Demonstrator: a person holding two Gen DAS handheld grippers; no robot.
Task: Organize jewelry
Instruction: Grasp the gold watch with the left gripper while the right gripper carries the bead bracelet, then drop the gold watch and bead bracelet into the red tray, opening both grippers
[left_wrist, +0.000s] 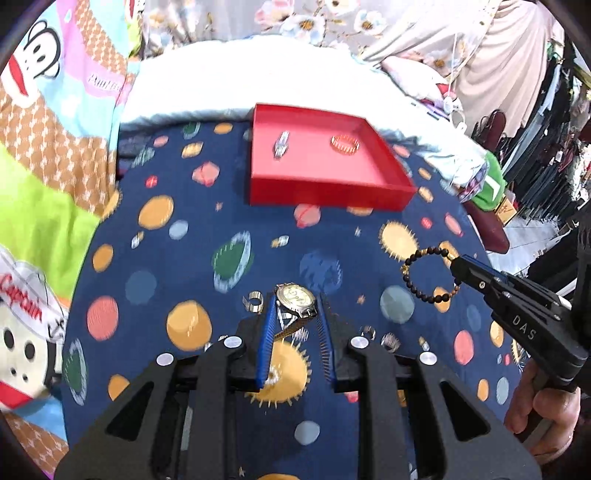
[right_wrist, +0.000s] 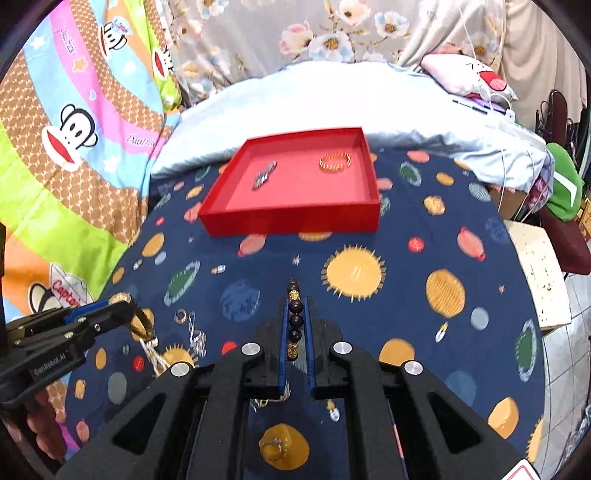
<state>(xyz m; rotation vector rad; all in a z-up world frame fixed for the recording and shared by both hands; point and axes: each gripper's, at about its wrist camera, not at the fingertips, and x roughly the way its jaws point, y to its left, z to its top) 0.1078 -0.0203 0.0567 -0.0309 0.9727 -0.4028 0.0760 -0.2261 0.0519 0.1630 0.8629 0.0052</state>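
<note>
My left gripper (left_wrist: 295, 306) is shut on a silver-and-gold wristwatch (left_wrist: 296, 300), held above the planet-print cloth. My right gripper (right_wrist: 296, 306) is shut on a dark beaded bracelet (right_wrist: 294, 317); in the left wrist view the bracelet (left_wrist: 430, 275) hangs from its tip at the right. A red tray (left_wrist: 325, 190) lies ahead on the cloth, also in the right wrist view (right_wrist: 291, 221). In it lie a silver piece (left_wrist: 280, 144) and an orange-gold bangle (left_wrist: 345, 144). The left gripper (right_wrist: 144, 325) shows at the lower left of the right wrist view.
Small rings (left_wrist: 254, 302) and a thin chain (right_wrist: 197, 338) lie loose on the navy cloth (left_wrist: 184, 258). One ring (right_wrist: 272, 448) lies under my right gripper. White bedding (right_wrist: 314, 103) rises behind the tray. A white stool (right_wrist: 539, 273) stands off the right edge.
</note>
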